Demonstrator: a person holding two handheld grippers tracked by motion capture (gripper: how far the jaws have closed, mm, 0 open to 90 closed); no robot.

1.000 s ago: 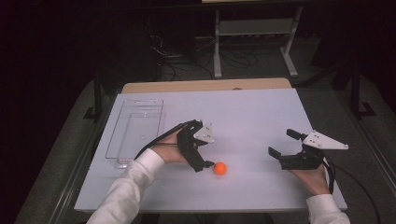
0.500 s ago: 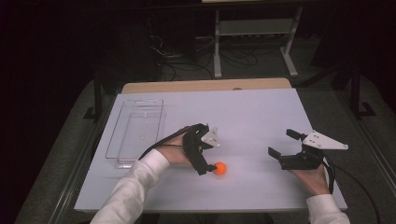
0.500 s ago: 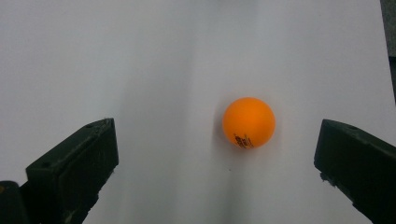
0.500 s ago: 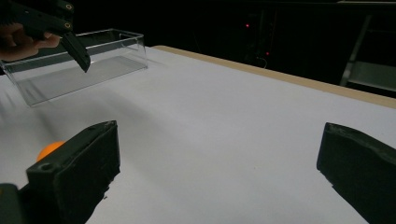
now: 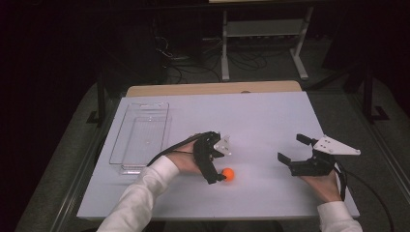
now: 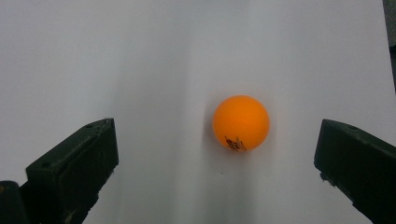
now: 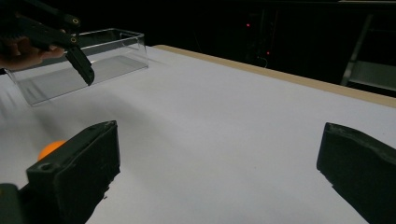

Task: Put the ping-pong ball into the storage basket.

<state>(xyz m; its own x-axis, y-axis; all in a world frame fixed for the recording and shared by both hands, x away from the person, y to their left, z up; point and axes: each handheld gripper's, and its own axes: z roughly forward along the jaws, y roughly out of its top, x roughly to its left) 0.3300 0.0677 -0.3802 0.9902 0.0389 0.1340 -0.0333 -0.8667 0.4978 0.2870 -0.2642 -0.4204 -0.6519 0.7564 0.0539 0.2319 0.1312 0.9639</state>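
- The smooth, round orange ball (image 6: 241, 123), with small dark print low on its side, lies on the matte white table (image 5: 261, 121) at lower centre of the high view.
- The left gripper (image 5: 221, 166) tilts down over it, blocky black jaws spread wide, the ball between them, untouched.
- The right gripper (image 5: 292, 153), lower right, hovers level, jaws wide apart, holding nothing.
- A clear, rectangular plastic tray (image 5: 141, 137) sits at centre left.

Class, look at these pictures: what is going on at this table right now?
A person holds a hand-held gripper in each hand. The left hand-held gripper hangs open over an orange ball on the white table, the ball between its jaws but untouched. The right hand-held gripper is open, apart. A clear tray sits at the left.
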